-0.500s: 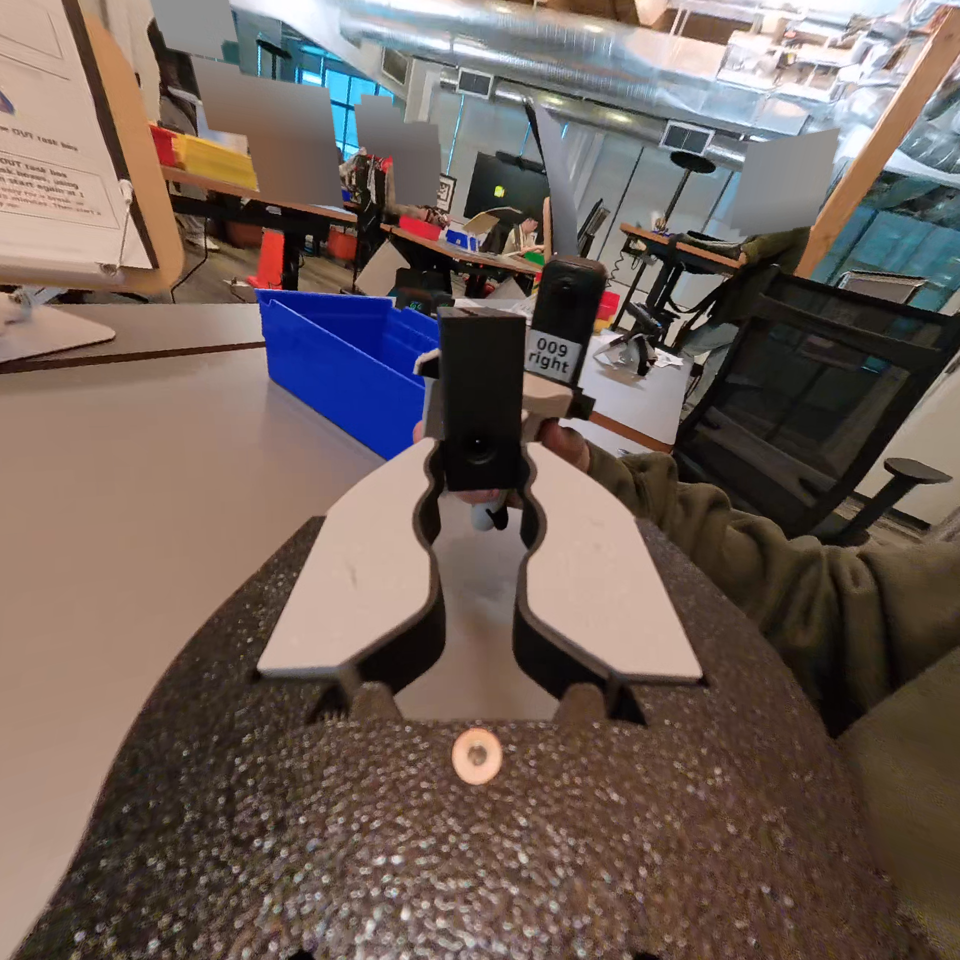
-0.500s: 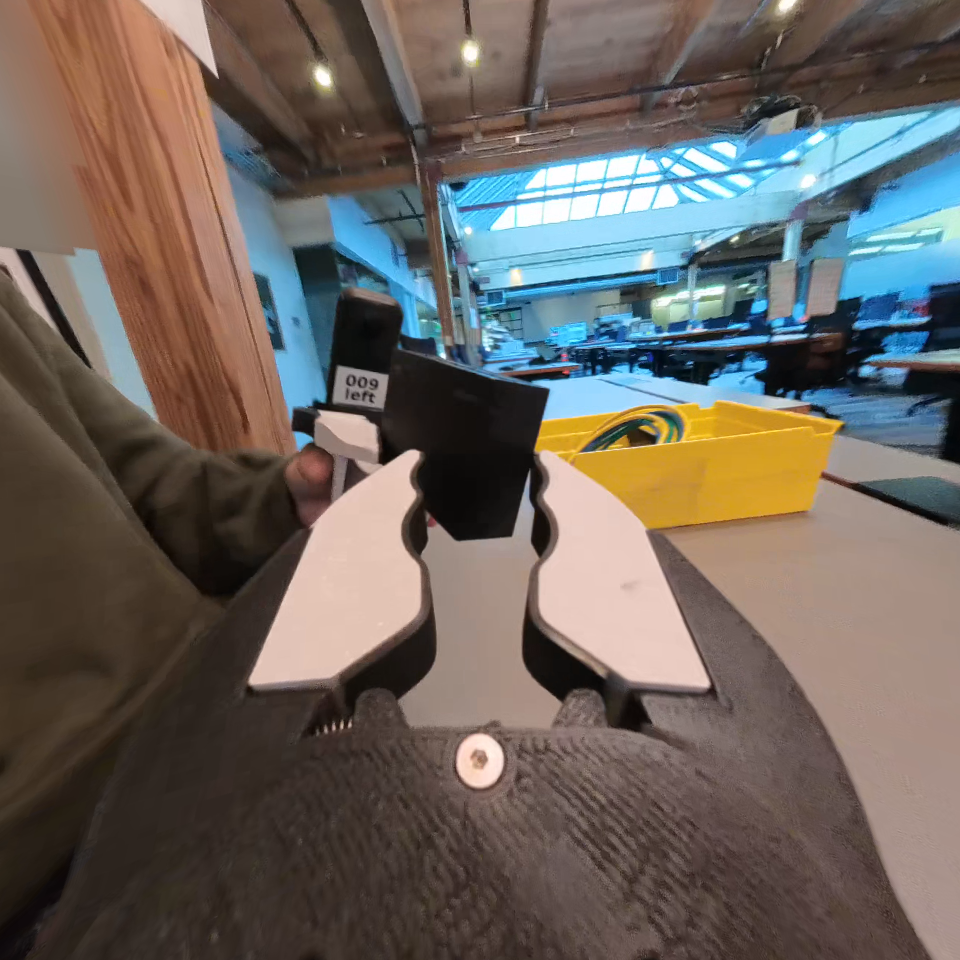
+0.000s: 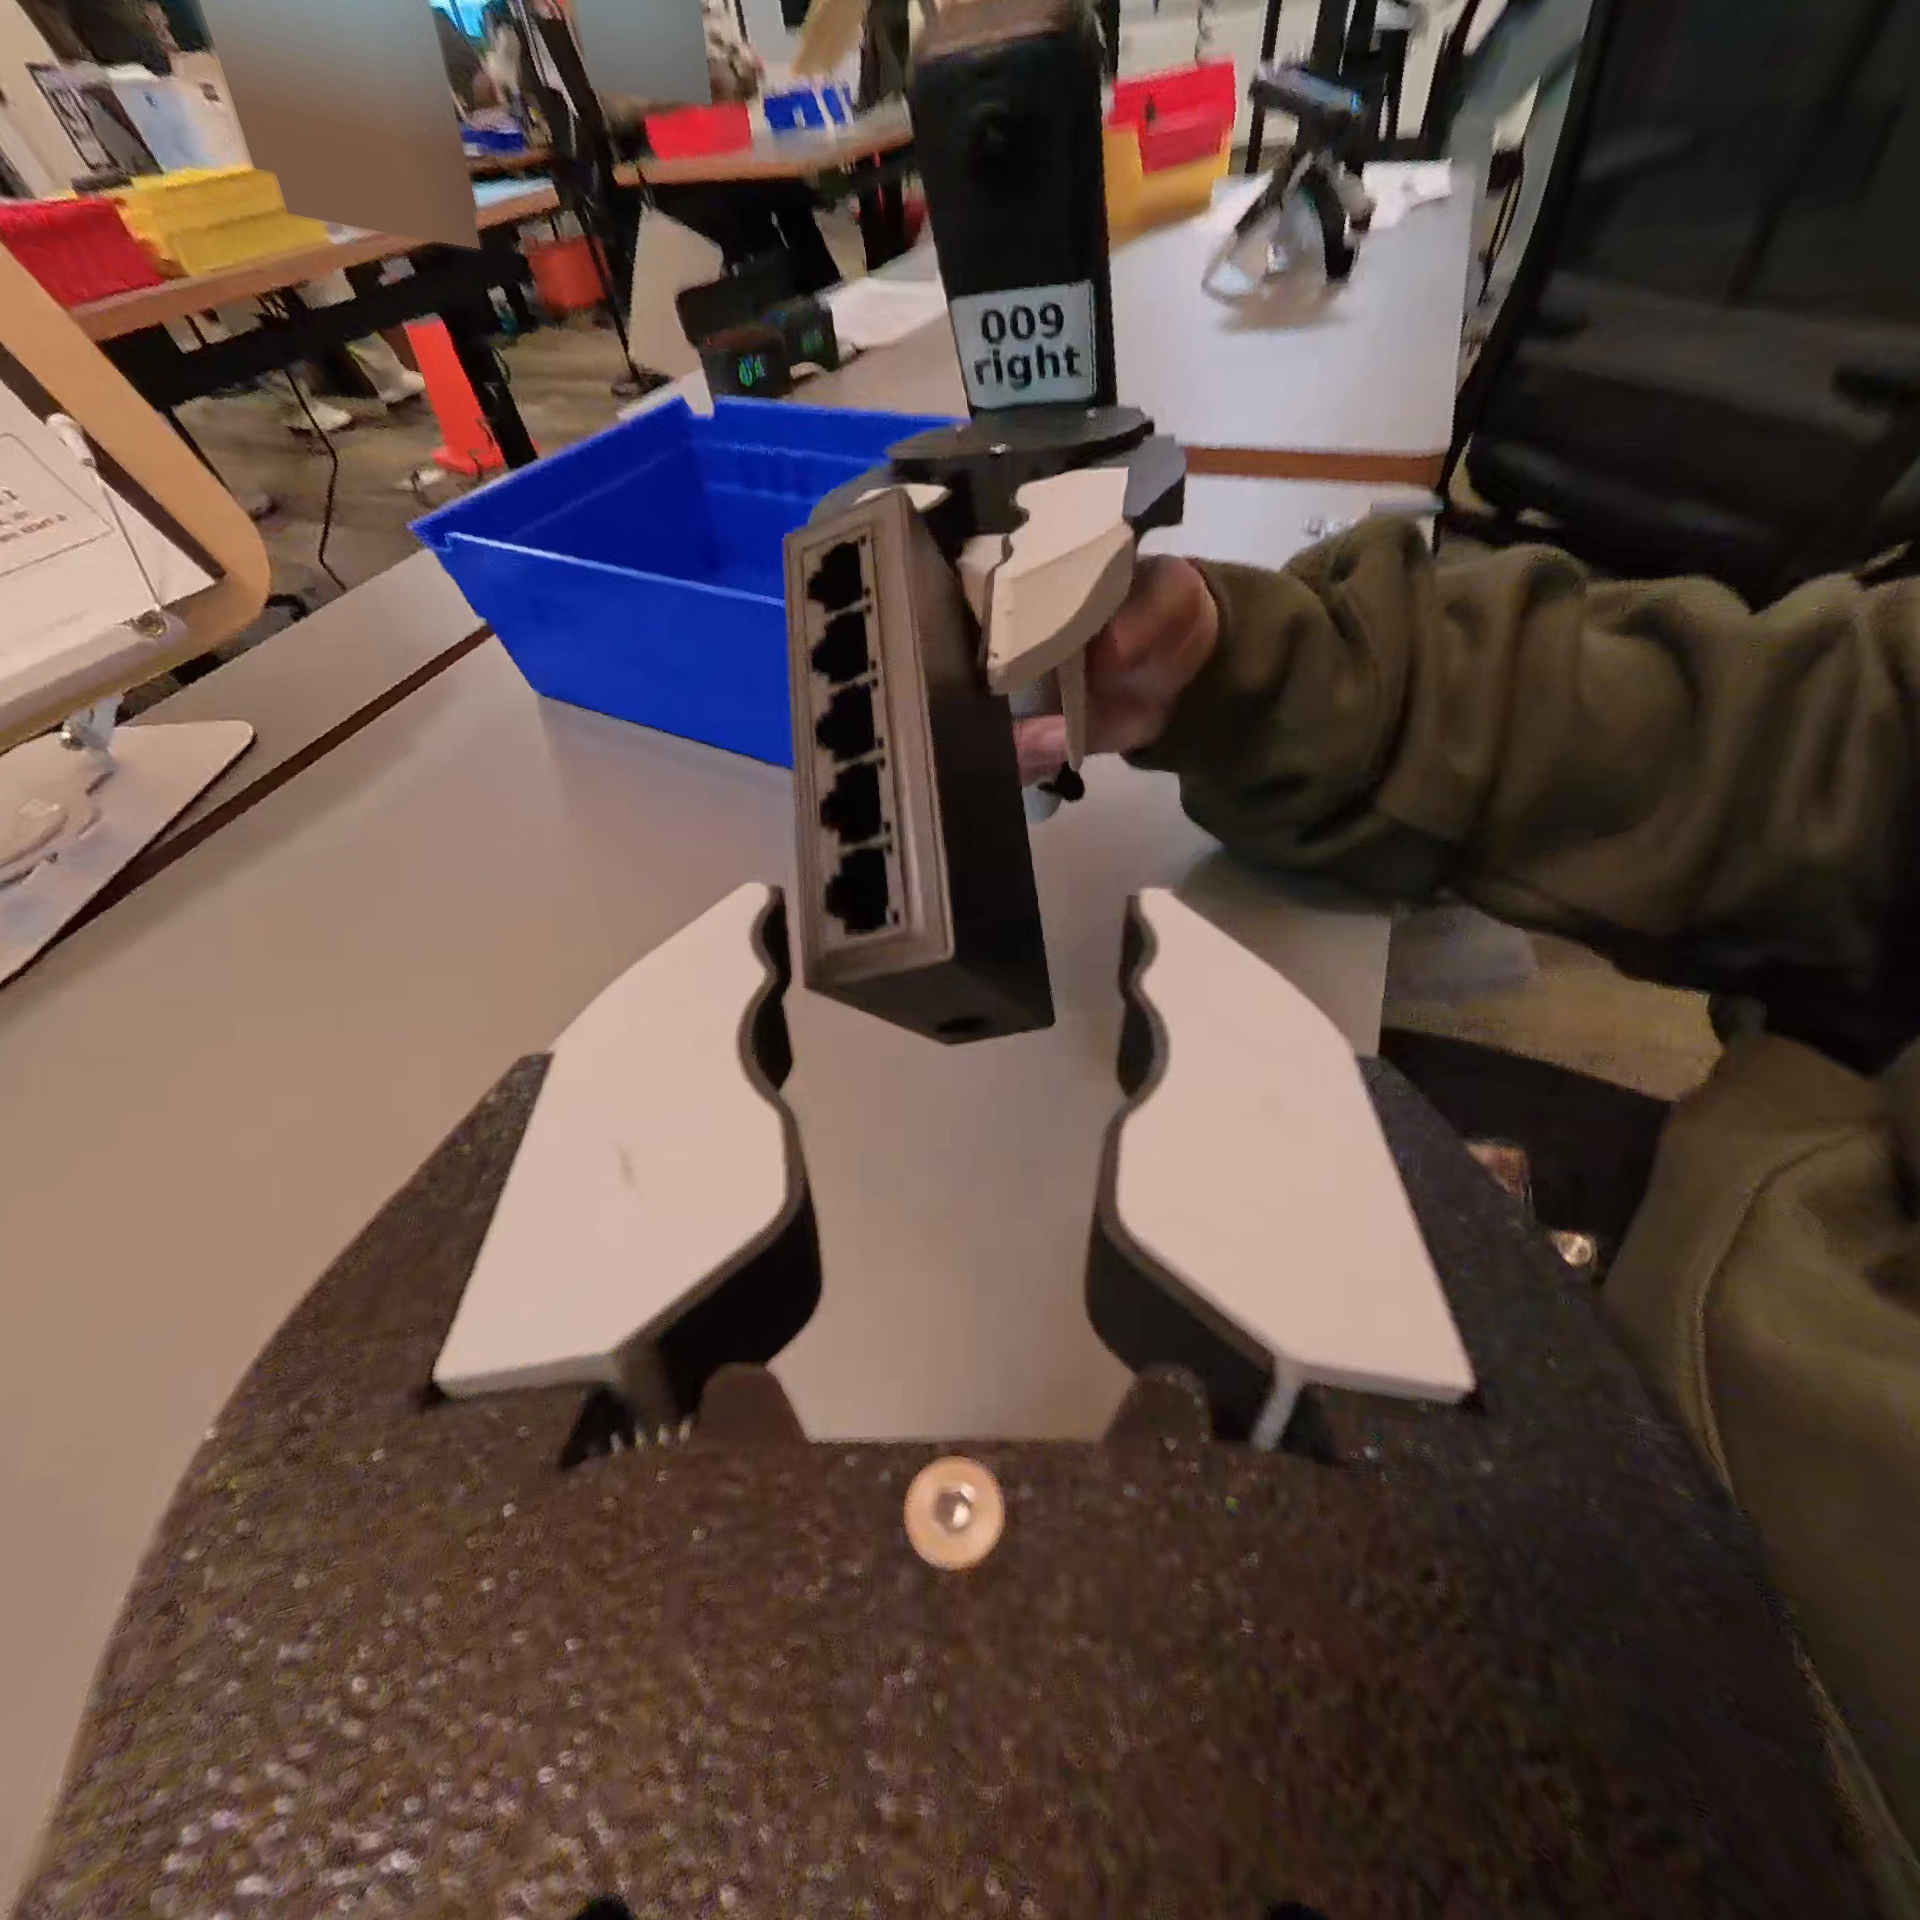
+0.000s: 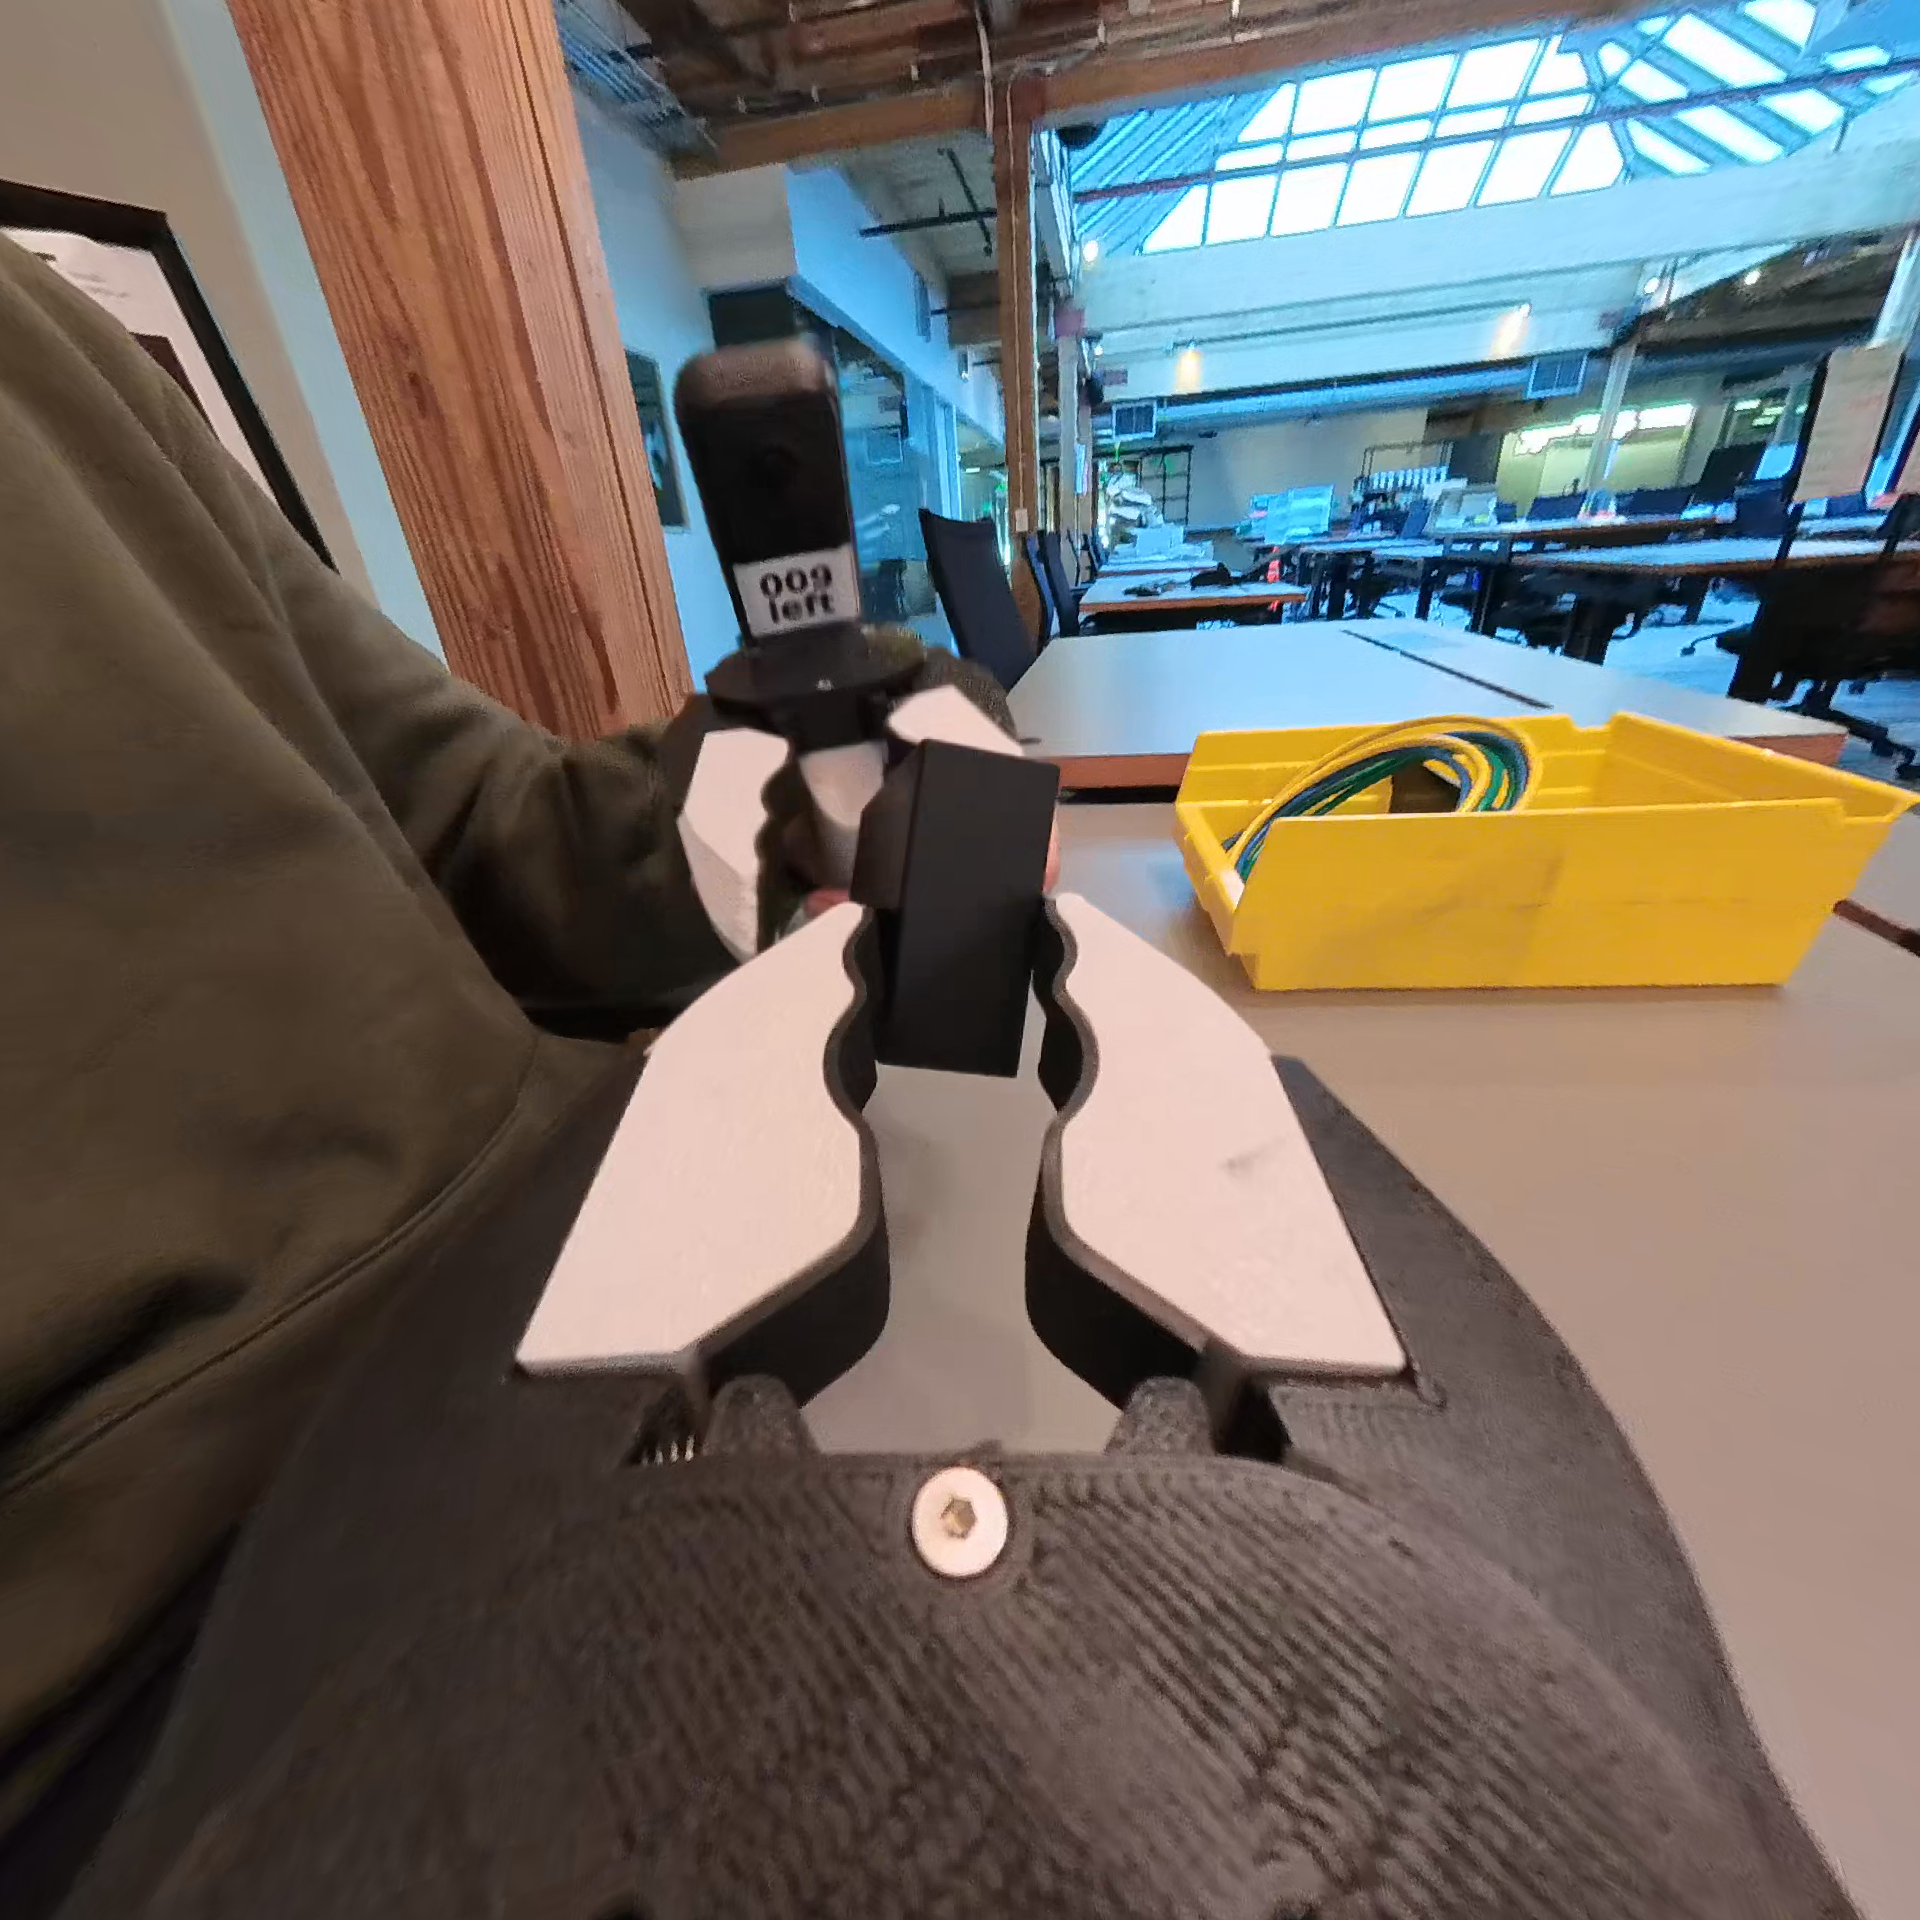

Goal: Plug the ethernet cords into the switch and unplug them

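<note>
Right gripper (image 4: 951, 961): white fingers closed onto the black box-shaped network switch (image 4: 951, 914), which stands on end between the fingertips, clear of the grey tabletop (image 4: 1558, 1195). In the left wrist view the same switch (image 3: 904, 769) sits at 12 o'clock, its grey face with a column of five ports turned toward the camera, lower end hanging between the left tips without touching either.

Left gripper (image 3: 951, 914): jaws spread wide, holding nothing. A gap shows on both sides of the switch.

A person's hand (image 3: 1132, 655) in an olive-green sleeve (image 3: 1507, 727) grips the right tool's handle, at 1 o'clock.

Yellow plastic bin (image 4: 1507, 914) on the table at 2 o'clock in the right wrist view; a coil of yellow, green and blue ethernet cords (image 4: 1403, 769) lies inside it, well apart from the switch.

Blue plastic bin (image 3: 644, 592) at 11 o'clock in the left wrist view, behind the switch.
</note>
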{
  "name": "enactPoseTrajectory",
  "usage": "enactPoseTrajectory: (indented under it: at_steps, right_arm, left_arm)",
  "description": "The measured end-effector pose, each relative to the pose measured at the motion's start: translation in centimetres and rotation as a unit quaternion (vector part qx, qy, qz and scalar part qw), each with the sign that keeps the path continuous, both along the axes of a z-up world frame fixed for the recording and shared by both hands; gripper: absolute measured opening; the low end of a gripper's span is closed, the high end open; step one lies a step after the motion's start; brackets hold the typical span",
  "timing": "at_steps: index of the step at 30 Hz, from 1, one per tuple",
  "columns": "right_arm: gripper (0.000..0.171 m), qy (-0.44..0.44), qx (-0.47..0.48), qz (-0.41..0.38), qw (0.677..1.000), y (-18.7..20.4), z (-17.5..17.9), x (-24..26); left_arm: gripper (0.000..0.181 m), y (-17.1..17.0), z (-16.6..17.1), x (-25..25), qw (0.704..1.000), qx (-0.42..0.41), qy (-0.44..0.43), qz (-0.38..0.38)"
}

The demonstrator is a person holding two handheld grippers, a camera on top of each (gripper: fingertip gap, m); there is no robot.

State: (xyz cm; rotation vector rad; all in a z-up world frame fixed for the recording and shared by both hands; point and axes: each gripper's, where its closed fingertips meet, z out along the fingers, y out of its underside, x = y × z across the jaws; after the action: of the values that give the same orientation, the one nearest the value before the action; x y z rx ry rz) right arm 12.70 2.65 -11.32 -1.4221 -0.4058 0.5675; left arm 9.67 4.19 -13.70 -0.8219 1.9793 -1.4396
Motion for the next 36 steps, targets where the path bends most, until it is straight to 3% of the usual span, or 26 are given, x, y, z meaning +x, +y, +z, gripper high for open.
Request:
enactPoseTrajectory:
  at_steps: [4,8,11,13,15,21,24,26,29,32,36]
  right_arm:
    - [0.028,-0.014,-0.016,0.008,1.000,-0.2,-0.7,0.0]
    - [0.028,-0.035,-0.003,-0.003,0.999,-0.3,-0.6,0.0]
    - [0.028,-0.059,0.017,-0.017,0.998,-0.3,-0.2,-0.1]
    - [0.028,-0.091,0.021,-0.033,0.995,-0.2,0.0,-0.3]
    - [0.027,-0.127,0.023,-0.052,0.990,-0.3,0.1,-0.3]
    - [0.027,-0.186,0.026,-0.084,0.979,-0.4,-0.1,-0.3]
    - [0.033,-0.157,0.039,-0.146,0.976,0.4,0.4,1.6]
    - [0.054,-0.143,0.039,-0.154,0.977,0.5,0.5,1.9]
    - [0.090,-0.186,0.029,-0.197,0.962,1.6,-0.3,2.3]
    - [0.106,-0.222,0.014,-0.245,0.944,3.2,-1.2,2.8]
    - [0.120,-0.256,0.033,-0.264,0.929,4.5,-1.5,2.1]
  left_arm:
    - [0.063,0.4,0.4,0.2,0.999,0.040,0.030,0.001]
    - [0.046,1.0,0.1,0.6,0.995,0.078,0.066,-0.009]
    - [0.046,0.8,-0.4,0.7,0.991,0.103,0.085,-0.025]
    - [0.034,0.8,-0.5,1.0,0.988,0.140,0.058,-0.034]
    - [0.032,0.9,-0.5,1.4,0.983,0.177,0.019,-0.038]
    - [0.028,1.0,-0.6,1.7,0.982,0.184,-0.035,-0.029]
    - [0.028,1.3,-0.7,2.3,0.997,0.076,0.027,0.012]
    - [0.027,1.8,-0.4,3.0,0.995,-0.045,0.073,0.048]
    - [0.027,2.5,-0.2,3.6,0.964,-0.208,0.145,0.075]
    - [0.027,2.8,0.1,4.0,0.921,-0.330,0.195,0.075]
    - [0.027,2.7,0.6,4.2,0.880,-0.414,0.220,0.074]
